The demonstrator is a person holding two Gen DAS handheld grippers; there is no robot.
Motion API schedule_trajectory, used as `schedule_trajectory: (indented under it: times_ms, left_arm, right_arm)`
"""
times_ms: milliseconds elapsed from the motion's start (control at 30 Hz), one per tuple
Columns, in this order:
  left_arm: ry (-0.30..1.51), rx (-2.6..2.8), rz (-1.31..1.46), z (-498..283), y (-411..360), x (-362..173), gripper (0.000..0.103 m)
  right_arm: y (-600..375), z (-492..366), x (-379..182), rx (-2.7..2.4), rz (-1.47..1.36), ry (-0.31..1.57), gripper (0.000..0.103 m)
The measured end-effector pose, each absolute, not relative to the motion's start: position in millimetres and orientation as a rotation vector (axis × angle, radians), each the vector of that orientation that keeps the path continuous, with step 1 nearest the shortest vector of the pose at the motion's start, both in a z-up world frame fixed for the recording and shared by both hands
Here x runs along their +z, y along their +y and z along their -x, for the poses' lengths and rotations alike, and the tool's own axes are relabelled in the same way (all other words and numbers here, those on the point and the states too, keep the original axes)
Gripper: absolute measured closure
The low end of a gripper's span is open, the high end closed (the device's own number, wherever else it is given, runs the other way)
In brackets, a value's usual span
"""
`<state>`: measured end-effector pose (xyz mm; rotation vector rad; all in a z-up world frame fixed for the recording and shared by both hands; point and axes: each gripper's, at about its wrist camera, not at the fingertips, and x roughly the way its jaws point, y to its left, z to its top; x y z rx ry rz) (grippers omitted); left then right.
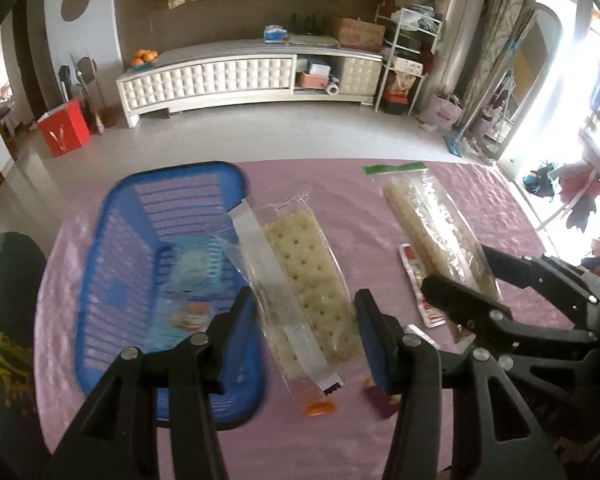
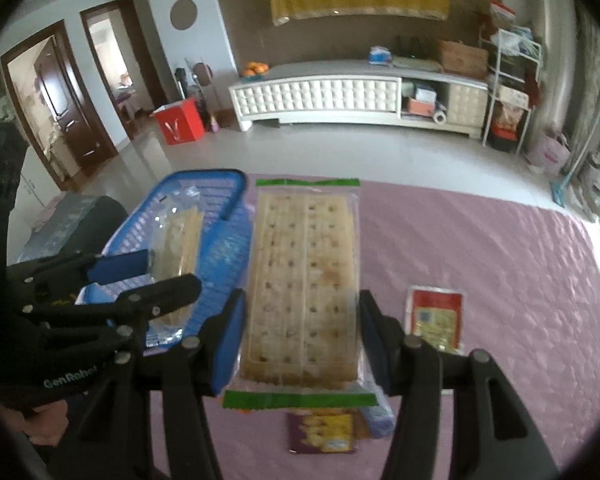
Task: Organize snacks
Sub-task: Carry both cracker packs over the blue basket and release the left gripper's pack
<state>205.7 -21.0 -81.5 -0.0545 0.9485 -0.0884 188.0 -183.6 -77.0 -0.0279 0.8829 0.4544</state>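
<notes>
My left gripper (image 1: 306, 320) is shut on a clear cracker pack with an orange end (image 1: 304, 280) and holds it above the table beside the blue basket (image 1: 112, 240). My right gripper (image 2: 302, 324) is shut on a cracker pack with green ends (image 2: 304, 280), held above the table to the right of the basket (image 2: 220, 240). The right gripper also shows in the left wrist view (image 1: 460, 276) with its pack (image 1: 428, 220). The left gripper shows in the right wrist view (image 2: 160, 272), over the basket's edge. A light blue packet (image 1: 188, 264) lies in the basket.
A red sachet (image 2: 436, 316) lies on the pink tablecloth (image 2: 500, 260) at the right. A purple and yellow packet (image 2: 324, 432) lies under my right gripper's pack. The table's far edge drops to the floor. A black chair (image 1: 8, 320) stands at the left.
</notes>
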Motion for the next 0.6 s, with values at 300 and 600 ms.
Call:
schedule_trajectory:
  times_ms: [300, 600]
  left_arm:
    - [0.922, -0.053, 0.024, -195, 46, -67, 0.055]
    - [0.977, -0.065, -0.016, -226, 78, -88, 0.055]
  right_arm:
    - [-129, -201, -78, 0.528, 0.006, 0.890, 0.044]
    - [-85, -220, -96, 0.534, 0.032, 0.927, 0.044]
